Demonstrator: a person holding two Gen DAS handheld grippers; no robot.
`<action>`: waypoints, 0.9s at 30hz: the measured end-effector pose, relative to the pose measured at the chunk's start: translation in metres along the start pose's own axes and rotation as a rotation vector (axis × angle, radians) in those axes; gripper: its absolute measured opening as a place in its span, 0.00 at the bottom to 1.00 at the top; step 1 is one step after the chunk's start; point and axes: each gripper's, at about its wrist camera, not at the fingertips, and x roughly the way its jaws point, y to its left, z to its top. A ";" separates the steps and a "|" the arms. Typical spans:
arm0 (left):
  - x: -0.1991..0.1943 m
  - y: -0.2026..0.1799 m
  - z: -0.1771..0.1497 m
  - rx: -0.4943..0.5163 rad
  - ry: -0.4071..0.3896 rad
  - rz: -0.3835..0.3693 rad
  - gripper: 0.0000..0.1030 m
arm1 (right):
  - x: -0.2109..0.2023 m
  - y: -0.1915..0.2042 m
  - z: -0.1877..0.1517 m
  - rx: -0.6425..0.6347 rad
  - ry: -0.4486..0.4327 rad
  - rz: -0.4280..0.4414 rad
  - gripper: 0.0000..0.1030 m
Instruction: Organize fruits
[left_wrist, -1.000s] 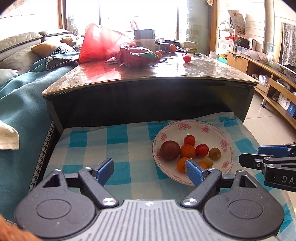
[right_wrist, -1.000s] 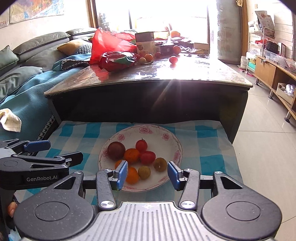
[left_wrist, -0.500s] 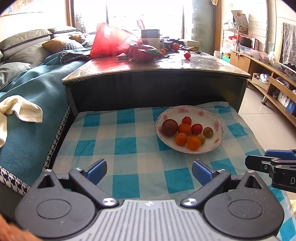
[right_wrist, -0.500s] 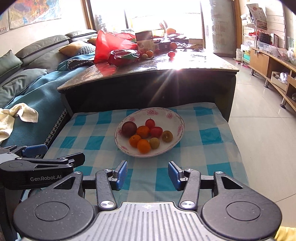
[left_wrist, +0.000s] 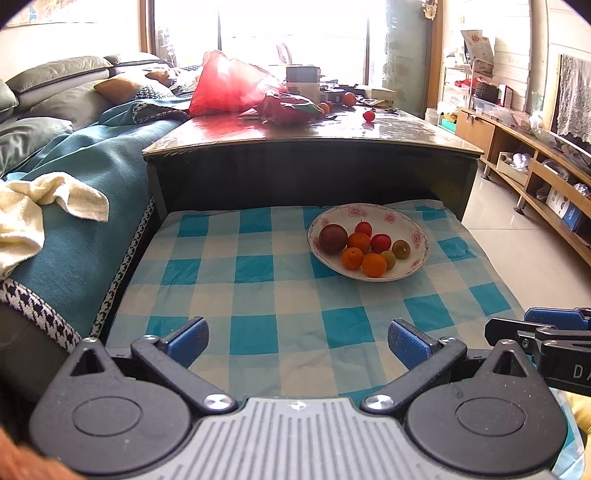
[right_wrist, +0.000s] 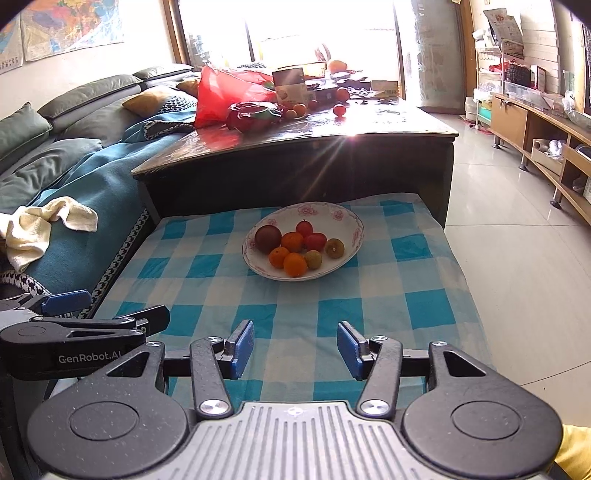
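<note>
Left gripper (left_wrist: 297, 341) open | right gripper (right_wrist: 295, 349) open | orange, red, brown fruits (right_wrist: 293, 243) heaped in floral plate (right_wrist: 352, 236)

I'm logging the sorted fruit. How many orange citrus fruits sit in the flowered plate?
3. In the plate, one orange lies at the centre beside the dark plum, and two oranges lie along the near rim. None seems hidden.

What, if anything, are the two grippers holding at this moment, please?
Nothing: the left gripper and right gripper both have open, empty jaws above the checked cloth, short of the fruit plate.
</note>
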 end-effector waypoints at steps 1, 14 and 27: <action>-0.002 0.000 -0.002 0.003 -0.002 0.000 1.00 | -0.001 0.001 -0.002 -0.002 0.001 0.001 0.44; -0.022 -0.003 -0.018 0.020 -0.011 0.009 1.00 | -0.015 0.010 -0.018 -0.009 0.007 0.004 0.45; -0.037 -0.009 -0.031 0.049 -0.014 0.019 1.00 | -0.028 0.015 -0.030 -0.017 0.004 0.011 0.48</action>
